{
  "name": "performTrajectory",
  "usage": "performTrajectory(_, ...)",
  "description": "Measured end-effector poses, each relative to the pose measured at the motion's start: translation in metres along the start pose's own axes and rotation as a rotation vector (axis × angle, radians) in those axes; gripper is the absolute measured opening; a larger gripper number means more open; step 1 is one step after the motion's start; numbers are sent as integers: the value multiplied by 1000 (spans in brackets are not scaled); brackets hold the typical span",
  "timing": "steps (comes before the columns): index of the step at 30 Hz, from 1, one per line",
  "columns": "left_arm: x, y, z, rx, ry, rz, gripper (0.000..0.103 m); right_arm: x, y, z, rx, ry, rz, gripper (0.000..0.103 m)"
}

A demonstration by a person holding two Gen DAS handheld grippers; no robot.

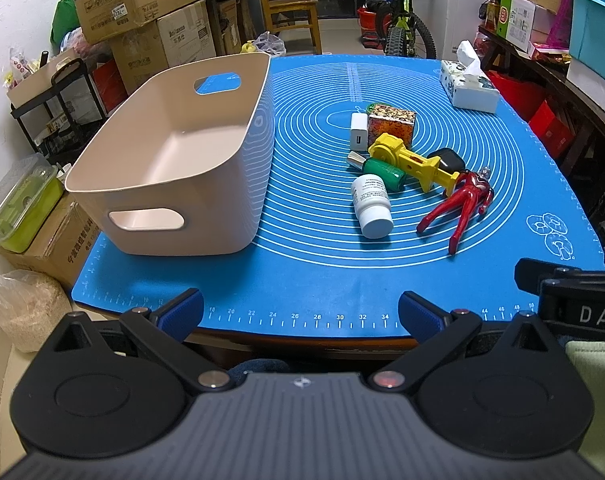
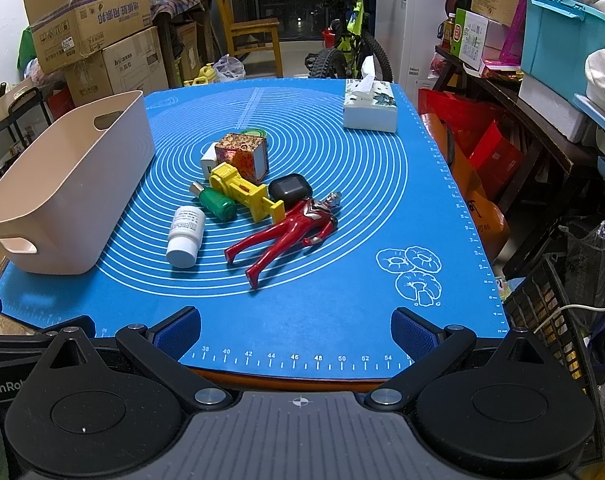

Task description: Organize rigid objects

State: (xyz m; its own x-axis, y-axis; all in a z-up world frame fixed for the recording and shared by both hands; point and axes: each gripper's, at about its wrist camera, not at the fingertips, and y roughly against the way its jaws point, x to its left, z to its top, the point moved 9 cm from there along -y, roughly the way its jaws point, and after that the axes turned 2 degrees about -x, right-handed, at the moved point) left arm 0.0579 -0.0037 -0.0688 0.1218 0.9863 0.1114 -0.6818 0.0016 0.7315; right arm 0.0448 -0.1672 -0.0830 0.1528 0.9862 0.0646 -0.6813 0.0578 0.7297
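Observation:
An empty beige bin [image 1: 174, 160] [image 2: 62, 184] stands on the left of the blue mat [image 1: 322, 272] [image 2: 342, 240]. Beside it lies a cluster: a white pill bottle [image 1: 372, 206] [image 2: 185, 232], a green bottle [image 1: 382, 171] [image 2: 216, 202], a yellow toy [image 1: 412, 160] [image 2: 244, 192], a red figure [image 1: 460, 204] [image 2: 286, 232], a black case [image 1: 448, 160] [image 2: 290, 190], a patterned box [image 1: 392, 124] [image 2: 244, 152] and a white charger [image 1: 358, 131] [image 2: 208, 158]. My left gripper [image 1: 300, 312] and right gripper [image 2: 296, 328] are open and empty at the mat's near edge.
A tissue box [image 1: 468, 84] [image 2: 370, 108] sits at the mat's far right corner. Cardboard boxes [image 1: 142, 12], a wooden chair [image 1: 290, 12] and a bicycle [image 1: 402, 20] stand beyond the table. Shelves with red boxes [image 2: 490, 148] line the right side.

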Motion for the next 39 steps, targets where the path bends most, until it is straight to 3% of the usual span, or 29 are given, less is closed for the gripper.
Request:
performTrajectory(7,5,2,4,-12,9,1,102,-1,6,12,-30,-13,4,101)
performTrajectory(13,24,15,29,-45,53,-2,102,-2,10,31,-64,-48,18,101)
performTrajectory(21,82,20,82,-83,120,12,103,6,-5,69,-117,-66,41,101)
performTrajectory(24,114,5,95,-51,115,68,103,7,-24,79,-118,-81,32,101)
performTrajectory(32,199,-39,109,27,98,148,102,2,-87,68,-30,-120,-12,101)
performTrajectory(39,249,-80,89,126,177,151,100,-10,-134,42,80,-163,-70,95)
